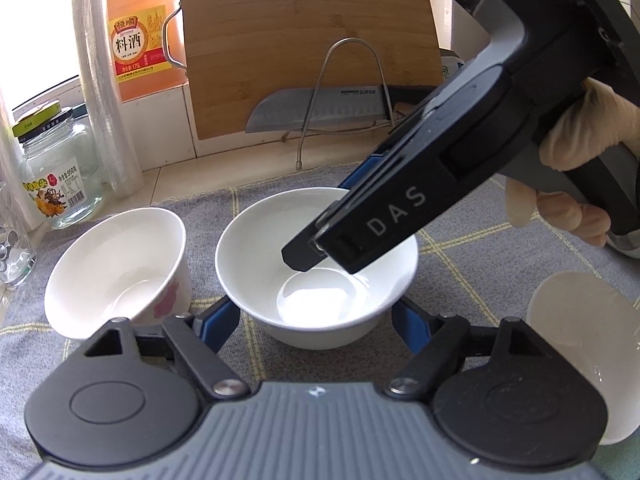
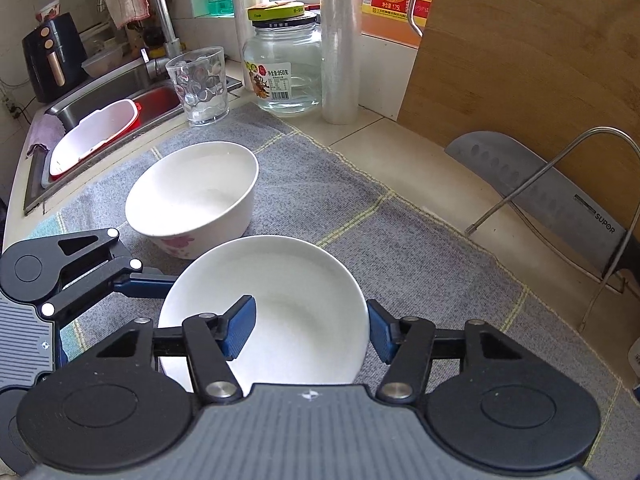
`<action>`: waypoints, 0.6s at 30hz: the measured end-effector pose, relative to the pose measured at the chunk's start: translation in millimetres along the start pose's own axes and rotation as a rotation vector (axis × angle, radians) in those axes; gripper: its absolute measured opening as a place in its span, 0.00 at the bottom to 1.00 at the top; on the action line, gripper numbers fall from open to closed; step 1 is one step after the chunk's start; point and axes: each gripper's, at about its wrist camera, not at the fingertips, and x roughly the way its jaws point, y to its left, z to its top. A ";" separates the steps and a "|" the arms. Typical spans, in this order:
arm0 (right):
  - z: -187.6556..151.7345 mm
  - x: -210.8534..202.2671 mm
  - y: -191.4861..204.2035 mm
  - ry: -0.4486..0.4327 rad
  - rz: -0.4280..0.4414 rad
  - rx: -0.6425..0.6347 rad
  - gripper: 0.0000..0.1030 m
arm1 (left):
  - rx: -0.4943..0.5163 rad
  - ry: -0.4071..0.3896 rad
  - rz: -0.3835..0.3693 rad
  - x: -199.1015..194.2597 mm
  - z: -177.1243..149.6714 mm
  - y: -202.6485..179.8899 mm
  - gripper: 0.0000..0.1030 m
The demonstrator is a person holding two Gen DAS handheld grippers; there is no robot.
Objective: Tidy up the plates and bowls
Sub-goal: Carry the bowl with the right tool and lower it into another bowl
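The right gripper [image 2: 308, 326] fingers straddle the plain bowl's [image 2: 280, 280] rim, unclenched; the left gripper [image 1: 316, 322] is spread around it; pinching off-centre could tip it onto the flowered bowl [image 2: 192, 196]

Two bowls on the cloth [image 2: 400, 248] — flowered bowl [image 2: 196, 196] left of plain bowl [image 2: 280, 280]; jar [image 2: 286, 76] and glass [image 2: 200, 84] behind.

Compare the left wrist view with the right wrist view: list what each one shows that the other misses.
Only the left wrist view shows the gloved hand and a pale disc at the right edge. Only the right wrist view shows the sink, faucet and air fryer. Both show the plain white bowl, the flowered bowl, glass jar, knife, cutting board and grey mat.
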 end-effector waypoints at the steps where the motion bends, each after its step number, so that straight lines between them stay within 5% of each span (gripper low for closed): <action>1: 0.2 -0.2 -0.5 0.001 0.003 0.001 0.62 | 0.000 0.001 0.000 0.1 0.3 0.0 0.80; 18: -2.2 -16.3 0.1 0.014 0.053 0.053 0.62 | 0.054 0.016 -0.028 -15.9 1.9 -4.6 0.80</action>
